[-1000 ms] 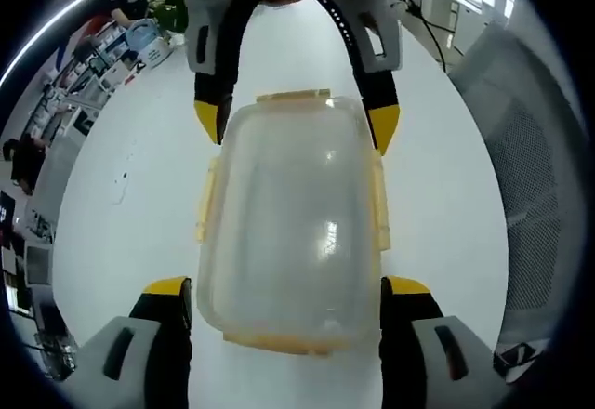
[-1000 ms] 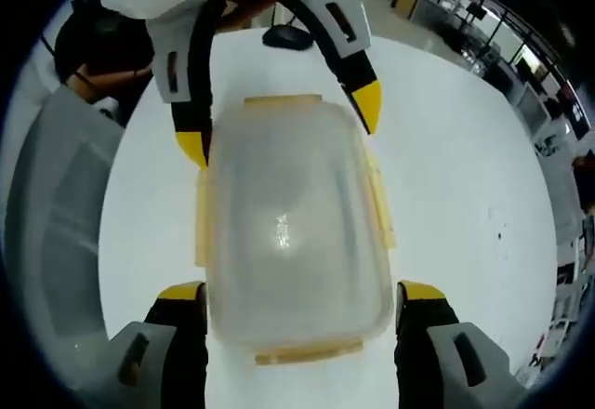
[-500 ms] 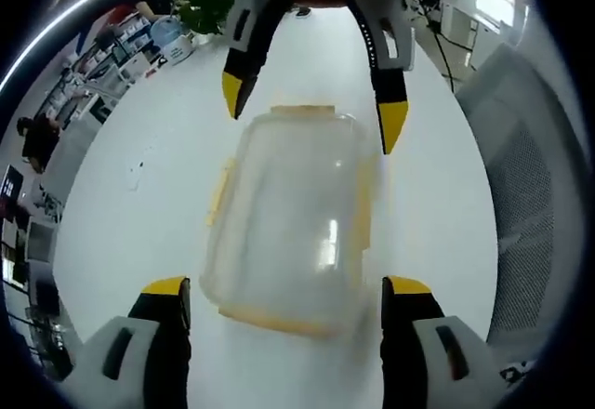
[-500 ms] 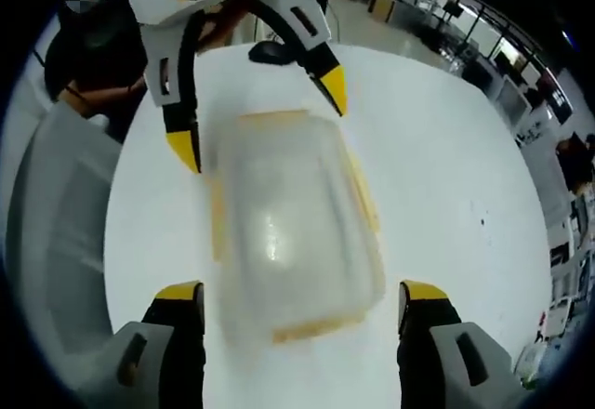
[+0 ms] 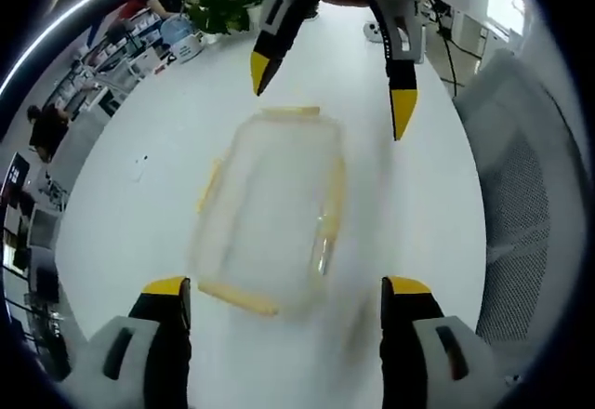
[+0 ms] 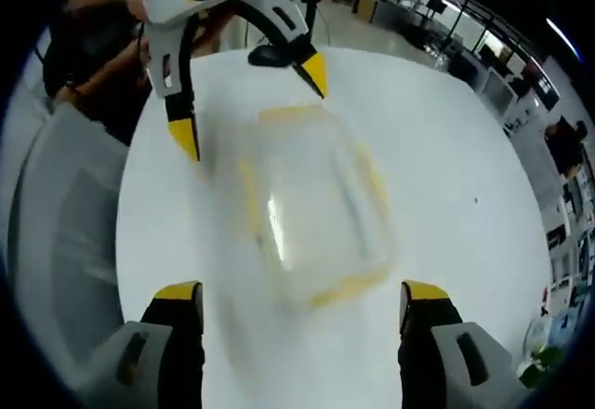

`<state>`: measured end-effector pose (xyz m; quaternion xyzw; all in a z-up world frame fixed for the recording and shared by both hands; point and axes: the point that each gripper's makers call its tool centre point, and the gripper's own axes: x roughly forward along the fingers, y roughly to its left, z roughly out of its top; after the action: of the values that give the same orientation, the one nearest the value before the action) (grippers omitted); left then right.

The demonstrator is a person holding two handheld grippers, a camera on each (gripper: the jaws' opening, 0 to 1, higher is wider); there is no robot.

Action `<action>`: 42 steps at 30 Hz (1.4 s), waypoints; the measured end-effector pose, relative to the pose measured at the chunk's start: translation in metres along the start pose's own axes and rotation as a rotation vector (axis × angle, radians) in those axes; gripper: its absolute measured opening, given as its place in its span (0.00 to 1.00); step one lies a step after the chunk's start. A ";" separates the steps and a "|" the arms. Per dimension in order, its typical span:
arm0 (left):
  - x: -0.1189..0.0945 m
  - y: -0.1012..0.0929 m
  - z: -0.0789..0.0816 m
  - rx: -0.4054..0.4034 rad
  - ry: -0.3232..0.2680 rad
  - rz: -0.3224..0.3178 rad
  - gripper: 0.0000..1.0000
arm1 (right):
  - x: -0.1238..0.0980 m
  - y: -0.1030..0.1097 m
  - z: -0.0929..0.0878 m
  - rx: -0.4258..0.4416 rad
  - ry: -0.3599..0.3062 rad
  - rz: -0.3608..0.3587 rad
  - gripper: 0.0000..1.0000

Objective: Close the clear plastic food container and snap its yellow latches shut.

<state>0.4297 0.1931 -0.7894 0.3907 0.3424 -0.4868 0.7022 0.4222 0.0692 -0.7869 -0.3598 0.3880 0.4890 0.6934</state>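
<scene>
While both grippers hang with jaws spread wide, the clear plastic food container [image 5: 270,209] sits between them on the white table [image 5: 139,223]; light, stiff and likely slick, it is best pressed at its yellow latches [image 6: 370,172].

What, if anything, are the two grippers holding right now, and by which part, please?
Nothing is held. Both the left gripper and the right gripper are open, clear of the clear plastic food container with yellow latches lying on the white table.
</scene>
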 end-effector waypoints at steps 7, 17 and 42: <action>-0.008 -0.015 -0.004 -0.027 -0.015 0.015 0.86 | -0.008 0.006 -0.006 0.066 -0.056 -0.042 0.86; -0.023 -0.023 -0.016 -0.124 -0.063 0.062 0.84 | -0.025 0.015 -0.016 0.161 -0.144 -0.085 0.86; -0.042 -0.054 -0.036 -0.307 -0.175 0.133 0.83 | -0.051 0.052 -0.034 0.282 -0.314 -0.210 0.85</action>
<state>0.3624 0.2303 -0.7810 0.2568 0.3238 -0.4133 0.8114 0.3544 0.0322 -0.7627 -0.2171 0.3005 0.4052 0.8357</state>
